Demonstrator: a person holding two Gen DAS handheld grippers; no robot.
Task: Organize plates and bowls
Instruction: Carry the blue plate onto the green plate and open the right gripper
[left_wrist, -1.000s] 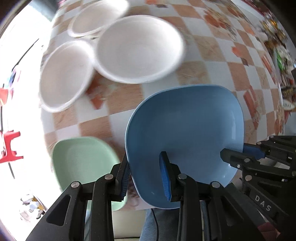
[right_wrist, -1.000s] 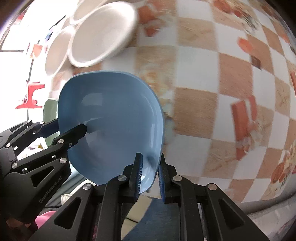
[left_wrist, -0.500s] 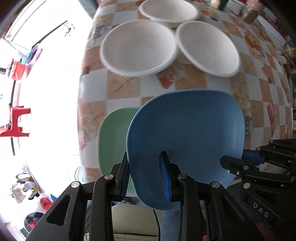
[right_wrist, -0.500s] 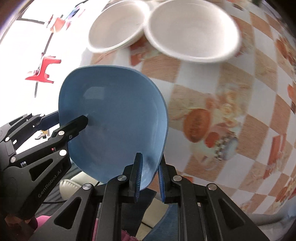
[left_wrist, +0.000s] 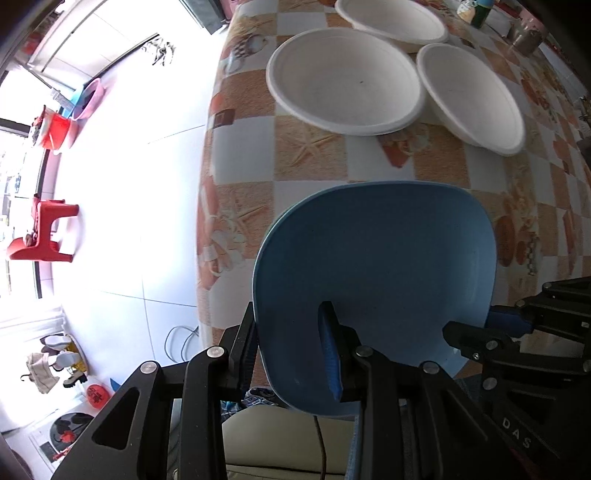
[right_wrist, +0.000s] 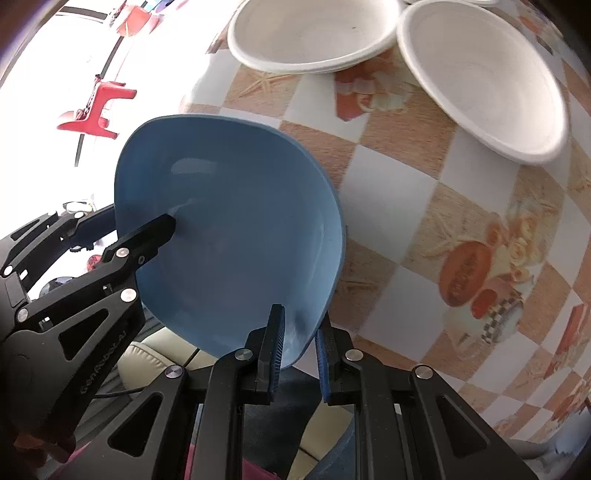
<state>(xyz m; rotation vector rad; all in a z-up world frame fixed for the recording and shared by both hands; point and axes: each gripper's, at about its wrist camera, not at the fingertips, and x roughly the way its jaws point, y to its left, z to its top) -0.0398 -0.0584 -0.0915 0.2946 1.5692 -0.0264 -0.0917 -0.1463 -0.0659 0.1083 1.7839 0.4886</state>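
Observation:
A blue rounded-square plate (left_wrist: 373, 266) hangs over the near corner of the checked table (left_wrist: 314, 158), held by both grippers. My left gripper (left_wrist: 290, 347) is shut on its near rim, one pad inside the dish and one outside. My right gripper (left_wrist: 476, 325) is shut on the plate's right edge. In the right wrist view the blue plate (right_wrist: 240, 221) tilts up to the left, with my right gripper (right_wrist: 299, 347) clamped on its lower rim and my left gripper (right_wrist: 140, 221) on its far side. No green plate shows in either view.
Three white bowls (left_wrist: 343, 77) (left_wrist: 472, 92) (left_wrist: 391, 18) stand further back on the table, two of them also in the right wrist view (right_wrist: 306, 33) (right_wrist: 480, 74). A red stool (left_wrist: 40, 232) stands on the bright floor to the left. A cream seat (left_wrist: 266, 443) lies below.
Both grippers have carried the blue plate sideways across the table. The white bowls have slid right in the views, and the green plate, seen before at the blue plate's left, is now covered.

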